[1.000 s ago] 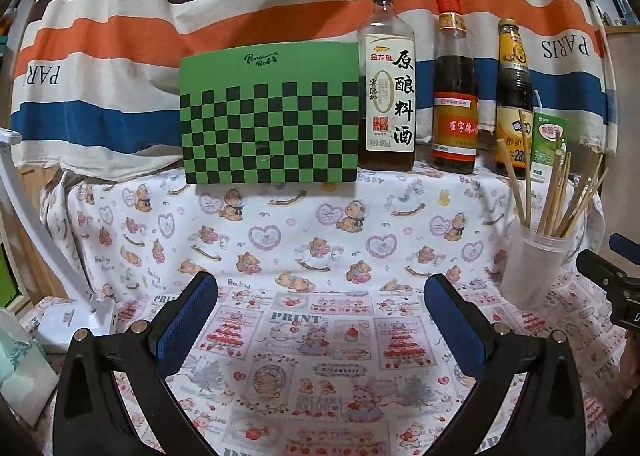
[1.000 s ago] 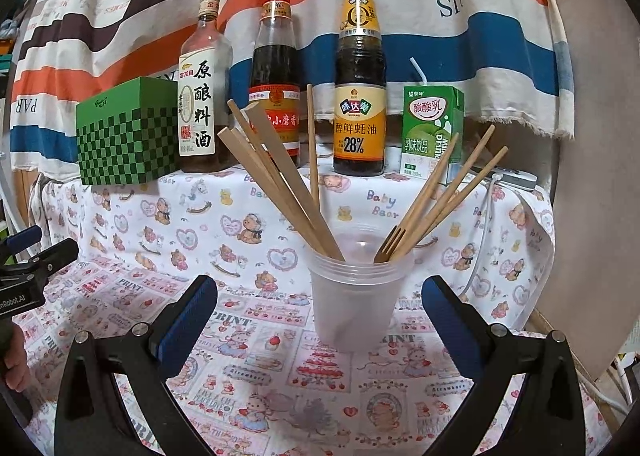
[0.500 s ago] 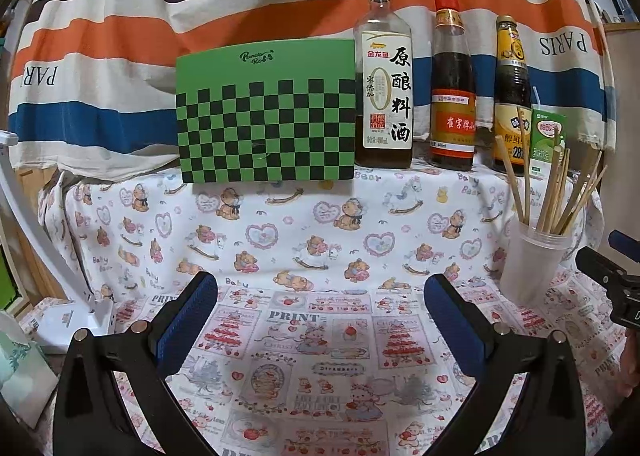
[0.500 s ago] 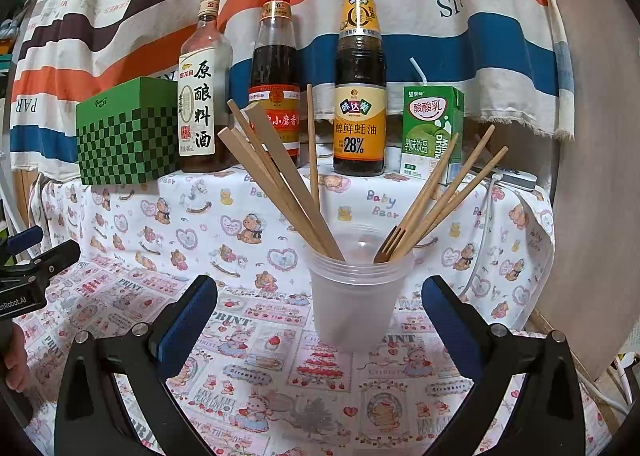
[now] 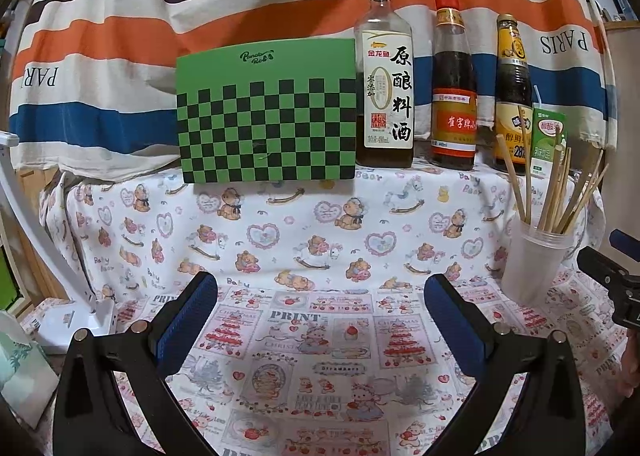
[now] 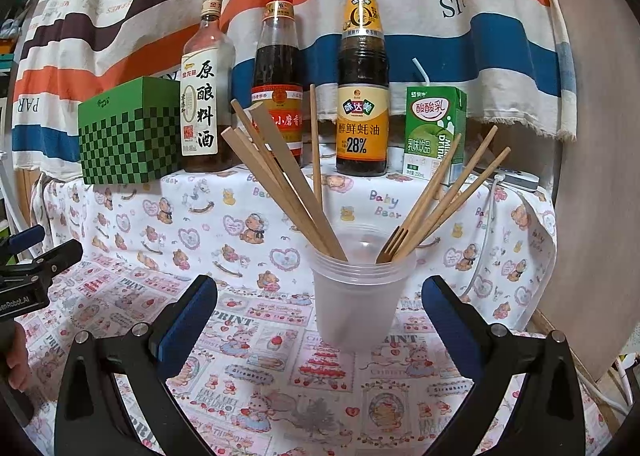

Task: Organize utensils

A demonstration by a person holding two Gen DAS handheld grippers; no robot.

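Since every wooden utensil point(image 6: 280, 183) in view stands inside the clear plastic cup point(image 6: 360, 296), nothing lying loose on the desk point(image 6: 256, 372), the work looks to be at its very start or its very end; the frames alone do not settle which. Just short of the cup, the right gripper point(image 6: 320, 310) faces it with jaws spread wide and empty. Well to the cup's left, the left gripper point(image 5: 320, 310) hangs over bare printed cloth, equally wide and empty. Behind the cup stand three sauce bottles point(image 6: 362, 75). If sorting is wanted, the next move calls for narrowing on a single stick near its top, without tipping the light cup.
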